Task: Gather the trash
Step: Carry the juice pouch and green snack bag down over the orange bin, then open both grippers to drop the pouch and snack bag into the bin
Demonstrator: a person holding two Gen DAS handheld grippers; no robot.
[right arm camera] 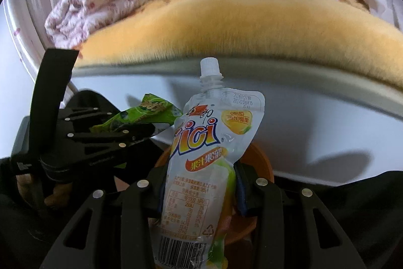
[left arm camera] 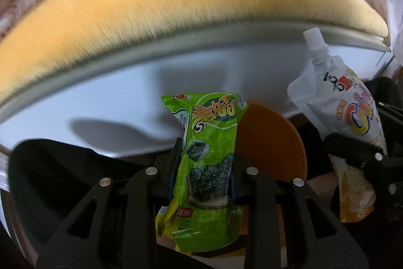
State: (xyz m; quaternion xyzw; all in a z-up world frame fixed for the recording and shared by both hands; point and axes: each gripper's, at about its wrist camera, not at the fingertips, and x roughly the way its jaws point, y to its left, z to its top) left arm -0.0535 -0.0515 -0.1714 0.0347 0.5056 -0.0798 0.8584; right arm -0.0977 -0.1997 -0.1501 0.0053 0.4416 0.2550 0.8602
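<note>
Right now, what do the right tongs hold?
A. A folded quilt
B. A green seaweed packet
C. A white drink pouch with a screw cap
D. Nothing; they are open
C: in the right wrist view the right tongs are closed on the white pouch, its cap pointing up, while the green packet sits in the left tongs.

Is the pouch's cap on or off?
On: the pouch has its white cap seated on the spout.
</note>
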